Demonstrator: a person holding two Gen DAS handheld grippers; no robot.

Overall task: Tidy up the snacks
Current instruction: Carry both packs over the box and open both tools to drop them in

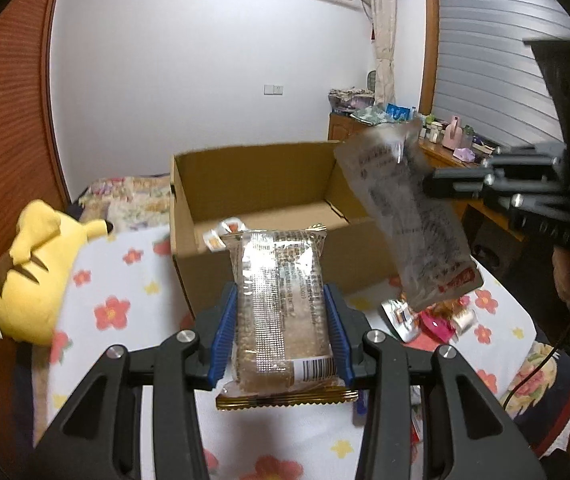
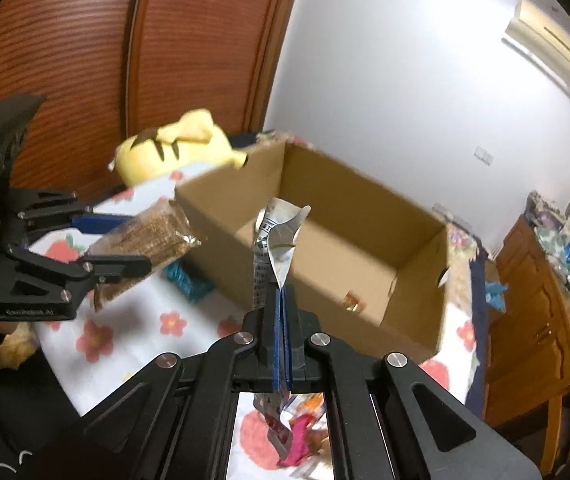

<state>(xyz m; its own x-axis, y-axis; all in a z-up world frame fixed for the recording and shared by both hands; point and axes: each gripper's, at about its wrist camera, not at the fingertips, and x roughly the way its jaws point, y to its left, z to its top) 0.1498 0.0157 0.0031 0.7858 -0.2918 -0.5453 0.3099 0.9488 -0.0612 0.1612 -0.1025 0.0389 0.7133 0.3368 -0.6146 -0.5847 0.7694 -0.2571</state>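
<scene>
My left gripper (image 1: 283, 300) is shut on a clear-wrapped brown snack bar (image 1: 281, 312) and holds it above the bed, just in front of the open cardboard box (image 1: 221, 184). The same bar (image 2: 145, 236) and left gripper (image 2: 133, 240) show in the right wrist view. My right gripper (image 2: 283, 292) is shut on a flat silver snack pouch (image 2: 275, 248), edge-on, near the box (image 2: 417, 280). That pouch (image 1: 409, 216) hangs at the box's right side in the left wrist view, held by the right gripper (image 1: 429, 184). A small snack (image 1: 215, 238) lies inside the box.
A yellow plush toy (image 1: 33, 272) lies left of the box on the flowered bedsheet (image 1: 117, 280). Several loose snack packets (image 1: 425, 316) lie on the sheet at the right. A wooden desk (image 1: 465, 156) with clutter stands at the right. A wooden wardrobe (image 2: 85, 60) is behind.
</scene>
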